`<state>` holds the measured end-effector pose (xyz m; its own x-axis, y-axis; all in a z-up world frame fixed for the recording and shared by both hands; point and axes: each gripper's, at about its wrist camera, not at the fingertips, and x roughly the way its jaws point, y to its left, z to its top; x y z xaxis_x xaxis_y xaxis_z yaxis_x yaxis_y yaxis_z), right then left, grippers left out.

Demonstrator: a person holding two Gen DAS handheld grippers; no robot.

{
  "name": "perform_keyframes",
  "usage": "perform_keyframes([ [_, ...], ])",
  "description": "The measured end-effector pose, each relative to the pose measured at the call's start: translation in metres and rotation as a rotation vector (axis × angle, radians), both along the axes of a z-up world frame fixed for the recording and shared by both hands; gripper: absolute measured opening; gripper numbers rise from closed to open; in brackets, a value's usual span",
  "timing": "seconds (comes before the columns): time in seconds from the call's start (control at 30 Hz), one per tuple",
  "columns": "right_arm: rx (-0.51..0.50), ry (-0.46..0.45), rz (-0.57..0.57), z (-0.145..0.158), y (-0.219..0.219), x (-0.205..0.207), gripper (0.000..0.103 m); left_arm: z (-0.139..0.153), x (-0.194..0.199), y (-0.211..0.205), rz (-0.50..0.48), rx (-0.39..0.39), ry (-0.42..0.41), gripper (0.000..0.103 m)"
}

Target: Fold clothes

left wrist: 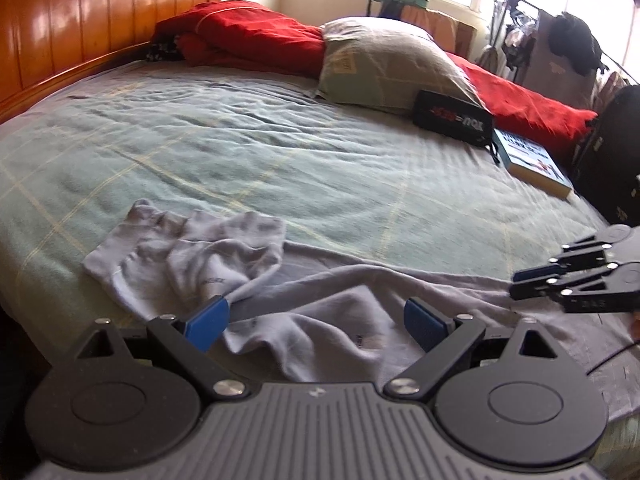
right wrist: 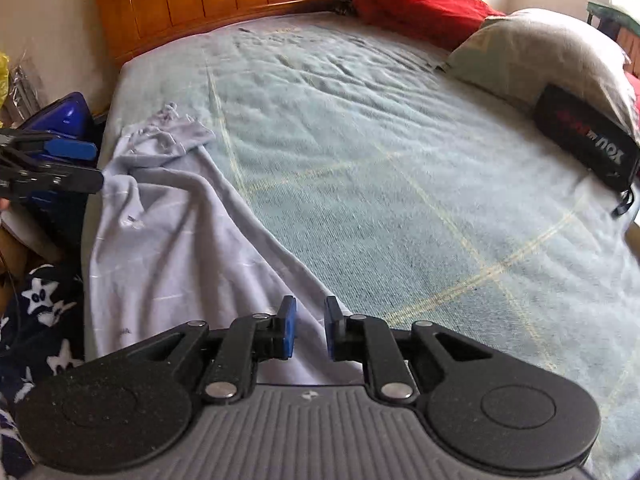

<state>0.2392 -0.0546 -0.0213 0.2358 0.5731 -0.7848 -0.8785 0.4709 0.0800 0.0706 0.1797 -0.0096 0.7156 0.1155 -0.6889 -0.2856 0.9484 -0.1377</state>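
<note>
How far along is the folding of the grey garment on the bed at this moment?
Early stage. Done: the pale grey cloth garment is laid out on the green checked bedspread, though rumpled, one end bunched up. In hand: nothing; the left gripper stands wide open over the cloth, the right gripper is narrowly parted, pinching nothing. Left: smoothing and every fold.

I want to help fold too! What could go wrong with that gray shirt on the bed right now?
1. Neither the left gripper nor the right gripper is pinching the gray shirt, so a fold might start with a missed grab.
2. One end of the shirt is bunched up, so it could fold lumpy.
3. The shirt lies near the bed's edge and might slide off.
</note>
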Motion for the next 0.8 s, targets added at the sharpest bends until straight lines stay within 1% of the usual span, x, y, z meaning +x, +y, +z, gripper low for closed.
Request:
perform_keyframes([
  [0.03, -0.001, 0.006, 0.009, -0.005, 0.002, 0.001, 0.029, 0.000, 0.001, -0.002, -0.002, 0.004, 0.003, 0.094],
  [0.07, -0.007, 0.004, 0.025, -0.010, 0.006, -0.002, 0.034, 0.001, 0.003, -0.004, -0.004, 0.008, 0.006, 0.094],
  [0.13, -0.025, -0.016, 0.050, -0.015, 0.010, -0.003, 0.034, 0.001, 0.005, -0.007, -0.009, 0.013, 0.013, 0.094],
  [0.17, -0.034, -0.025, 0.063, -0.017, 0.012, -0.004, 0.033, 0.000, 0.006, -0.007, -0.010, 0.016, 0.017, 0.094],
  [0.2, -0.039, -0.033, 0.075, -0.018, 0.013, -0.005, 0.028, 0.000, 0.008, -0.008, -0.010, 0.018, 0.023, 0.094],
  [0.23, -0.036, -0.037, 0.085, -0.017, 0.012, -0.006, 0.005, -0.001, 0.009, -0.009, -0.009, 0.021, 0.029, 0.094],
  [0.33, -0.022, -0.055, 0.099, -0.012, 0.011, -0.007, 0.005, -0.002, 0.012, -0.011, -0.011, 0.029, 0.040, 0.094],
  [0.5, 0.026, -0.041, 0.034, -0.010, 0.008, 0.014, 0.005, -0.003, 0.016, -0.014, -0.022, 0.031, 0.046, 0.094],
  [0.63, 0.012, -0.042, 0.015, -0.019, 0.012, 0.018, 0.005, -0.004, 0.018, -0.017, -0.029, 0.032, 0.056, 0.094],
  [0.73, 0.046, -0.058, -0.009, -0.010, 0.008, 0.016, 0.005, -0.002, 0.019, -0.020, -0.039, 0.048, 0.056, 0.094],
  [0.8, 0.051, -0.045, -0.009, -0.009, 0.006, 0.018, 0.005, 0.000, 0.019, -0.023, -0.052, 0.053, 0.051, 0.094],
])
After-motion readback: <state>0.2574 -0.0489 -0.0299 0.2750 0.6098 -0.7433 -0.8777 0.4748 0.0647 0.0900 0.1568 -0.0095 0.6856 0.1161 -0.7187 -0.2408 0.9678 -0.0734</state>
